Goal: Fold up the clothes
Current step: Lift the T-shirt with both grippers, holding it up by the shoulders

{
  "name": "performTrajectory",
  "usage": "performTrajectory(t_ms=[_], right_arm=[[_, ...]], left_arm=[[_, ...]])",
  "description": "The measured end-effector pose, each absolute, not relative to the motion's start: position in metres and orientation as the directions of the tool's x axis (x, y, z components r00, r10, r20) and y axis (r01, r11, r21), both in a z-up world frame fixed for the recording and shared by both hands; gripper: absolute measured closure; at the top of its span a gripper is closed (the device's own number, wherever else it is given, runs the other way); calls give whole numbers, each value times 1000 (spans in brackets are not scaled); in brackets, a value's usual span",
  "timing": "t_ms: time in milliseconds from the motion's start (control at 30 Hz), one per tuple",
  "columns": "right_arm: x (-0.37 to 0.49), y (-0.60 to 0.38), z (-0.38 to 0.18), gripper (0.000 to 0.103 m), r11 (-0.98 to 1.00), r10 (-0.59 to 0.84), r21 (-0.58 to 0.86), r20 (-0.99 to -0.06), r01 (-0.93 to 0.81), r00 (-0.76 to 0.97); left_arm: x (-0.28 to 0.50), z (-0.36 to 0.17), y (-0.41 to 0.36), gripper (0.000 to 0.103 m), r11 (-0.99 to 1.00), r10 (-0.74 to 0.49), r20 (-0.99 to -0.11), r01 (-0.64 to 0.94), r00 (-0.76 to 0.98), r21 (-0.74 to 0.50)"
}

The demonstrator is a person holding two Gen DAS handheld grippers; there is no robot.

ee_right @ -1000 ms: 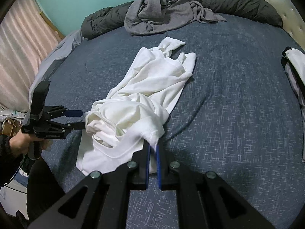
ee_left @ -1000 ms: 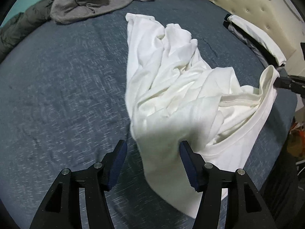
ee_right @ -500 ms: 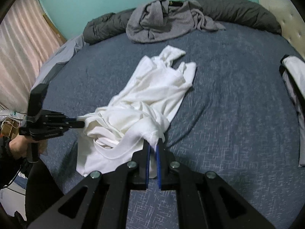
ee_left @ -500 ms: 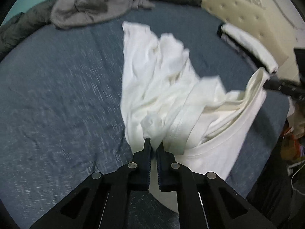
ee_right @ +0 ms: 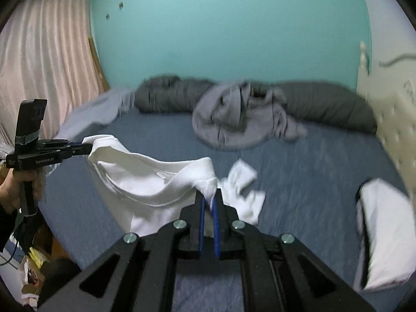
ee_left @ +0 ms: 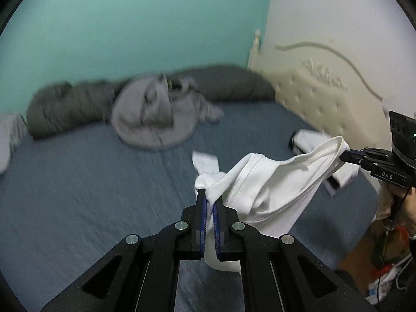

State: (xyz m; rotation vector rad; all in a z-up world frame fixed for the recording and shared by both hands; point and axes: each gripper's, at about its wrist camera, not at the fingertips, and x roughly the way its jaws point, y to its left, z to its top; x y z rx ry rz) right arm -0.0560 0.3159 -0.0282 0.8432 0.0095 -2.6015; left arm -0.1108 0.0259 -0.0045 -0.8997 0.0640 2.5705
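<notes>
Both my hand-held grippers are clamped on the white shirt. Left hand-held gripper: jaws nearly together, a bunched bit of white fabric pinched between the blue pads. Right hand-held gripper: same, jaws narrow, a knot of shirt fabric caught at the tips. In the left wrist view the right hand-held gripper shows at the right edge, gripping the other end of the shirt's ribbed edge, my hand below on its handle. In the right wrist view the left hand-held gripper comes in from the left, closed on the shirt's corner, my other hand on its handle.

The shirt hangs stretched between the two grippers, lifted above the blue bed, sagging in the middle; its lower part trails down toward the mattress, cannot tell if it touches. A sleeve end lies on the bed beyond.

At the far edge of the bed: crumpled grey garment lying on a dark grey rolled duvet. Folded white item near the cream tufted headboard. Teal wall behind, pink curtain on the left. Both views motion-blurred.
</notes>
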Motion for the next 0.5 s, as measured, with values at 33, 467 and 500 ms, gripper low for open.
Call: performTrajectory(t_ms=[33,467,500], right_arm=[[-55,313,-10,98,-917,-375,101,-545,385,-750],[-26,305,203,98,-911,-385,-11,-331,411,-862],[-24,304,211,98,-912,-381,-20,-326,409,-865]], left_arm=[[-110,13,24,99,-916,364,-588,-393,-722,-83],[-76,211,-7,99,-934,335,-387,-356,-859,-17],[-74,217,-8,99,-935,334,-383,-356,-861,-16]])
